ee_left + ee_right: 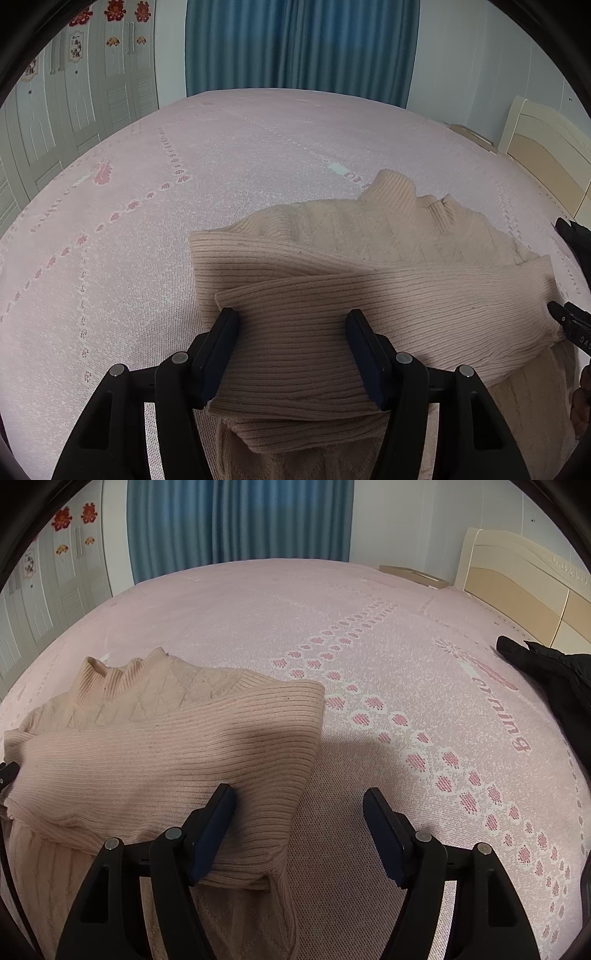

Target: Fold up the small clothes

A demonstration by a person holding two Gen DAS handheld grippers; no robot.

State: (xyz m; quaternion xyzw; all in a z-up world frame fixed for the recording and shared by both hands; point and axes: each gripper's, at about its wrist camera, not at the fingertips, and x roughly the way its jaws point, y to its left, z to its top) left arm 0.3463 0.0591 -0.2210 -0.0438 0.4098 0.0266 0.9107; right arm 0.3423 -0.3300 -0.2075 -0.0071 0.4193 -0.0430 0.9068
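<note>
In the left wrist view, the beige ribbed sweater (369,273) lies on the pink patterned bedspread (184,155) toward its near edge, a folded sleeve between the spread jaws of the left gripper (291,325), whose pads do not visibly pinch it. In the right wrist view, the right gripper (299,805) stands with jaws spread over the sweater's (159,746) right edge and bare bedspread (369,627); a black garment (546,675) lies at the right edge near the headboard (517,572), blue curtains (240,520) behind.

"ning" on pink bedspread (369,602)
</note>
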